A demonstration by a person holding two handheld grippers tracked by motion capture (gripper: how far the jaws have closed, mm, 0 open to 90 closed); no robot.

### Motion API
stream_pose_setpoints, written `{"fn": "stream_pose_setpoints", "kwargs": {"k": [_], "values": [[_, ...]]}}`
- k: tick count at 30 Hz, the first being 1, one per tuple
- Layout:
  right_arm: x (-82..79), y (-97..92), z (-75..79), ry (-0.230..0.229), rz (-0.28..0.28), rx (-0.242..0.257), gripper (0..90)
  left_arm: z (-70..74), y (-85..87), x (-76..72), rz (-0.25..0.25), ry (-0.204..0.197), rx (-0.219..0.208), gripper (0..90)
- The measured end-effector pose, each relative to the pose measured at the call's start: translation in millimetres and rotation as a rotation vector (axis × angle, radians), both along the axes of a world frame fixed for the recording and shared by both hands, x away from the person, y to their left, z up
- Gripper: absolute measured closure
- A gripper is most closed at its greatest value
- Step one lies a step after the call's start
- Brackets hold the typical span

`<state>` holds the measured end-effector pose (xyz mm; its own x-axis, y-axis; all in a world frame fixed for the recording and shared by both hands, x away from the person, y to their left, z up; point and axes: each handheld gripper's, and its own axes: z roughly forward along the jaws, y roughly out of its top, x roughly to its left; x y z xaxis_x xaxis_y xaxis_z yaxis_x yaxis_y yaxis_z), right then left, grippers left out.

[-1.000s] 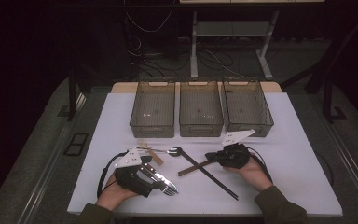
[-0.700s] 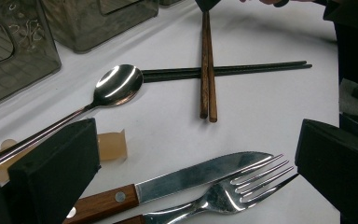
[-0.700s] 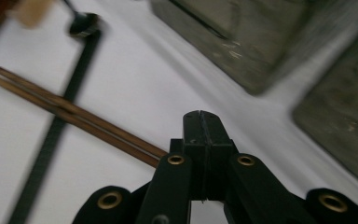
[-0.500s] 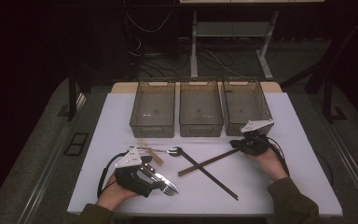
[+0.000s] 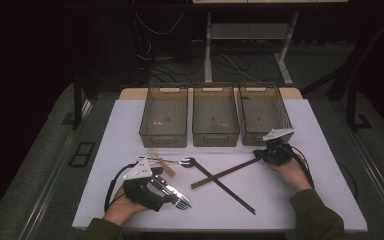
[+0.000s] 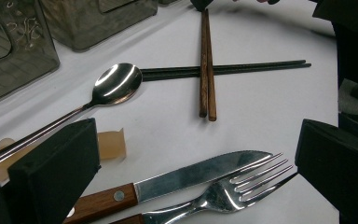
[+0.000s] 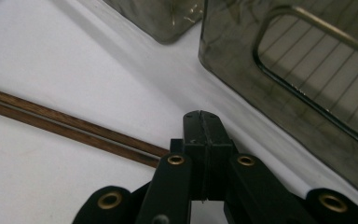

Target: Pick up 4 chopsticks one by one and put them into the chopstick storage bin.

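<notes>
1. Your right gripper (image 5: 263, 155) is clamped on the far end of the brown chopsticks (image 5: 223, 173), near the table's far right edge, just in front of the right bin (image 5: 263, 116). In the right gripper view the jaws look pressed together with the sticks (image 7: 70, 126) running in beside them.
2. That end grip is iffy: the long pair could pivot, split, or drop one stick.
3. They lie across the black chopsticks (image 5: 225, 184), so dragging could shove those into the spoon (image 5: 187, 161).
4. Your left gripper (image 5: 172, 192) is spread open around the knife (image 6: 191, 175) and fork (image 6: 233, 191), gripping nothing.
5. All three bins look empty, left (image 5: 163, 117) and middle (image 5: 215, 116) too.
</notes>
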<state>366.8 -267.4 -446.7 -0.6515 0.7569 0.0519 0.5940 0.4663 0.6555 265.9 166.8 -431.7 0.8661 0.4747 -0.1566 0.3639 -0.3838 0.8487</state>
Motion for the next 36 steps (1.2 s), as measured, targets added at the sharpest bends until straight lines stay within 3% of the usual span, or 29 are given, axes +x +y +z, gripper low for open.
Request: {"fn": "stream_pose_setpoints", "kwargs": {"k": [36], "values": [[-21.4,-16.1,3.7,0.024,0.017,-0.054,90.0,0.1,-0.4,-0.5,-0.006,0.002,0.005,0.0]]}}
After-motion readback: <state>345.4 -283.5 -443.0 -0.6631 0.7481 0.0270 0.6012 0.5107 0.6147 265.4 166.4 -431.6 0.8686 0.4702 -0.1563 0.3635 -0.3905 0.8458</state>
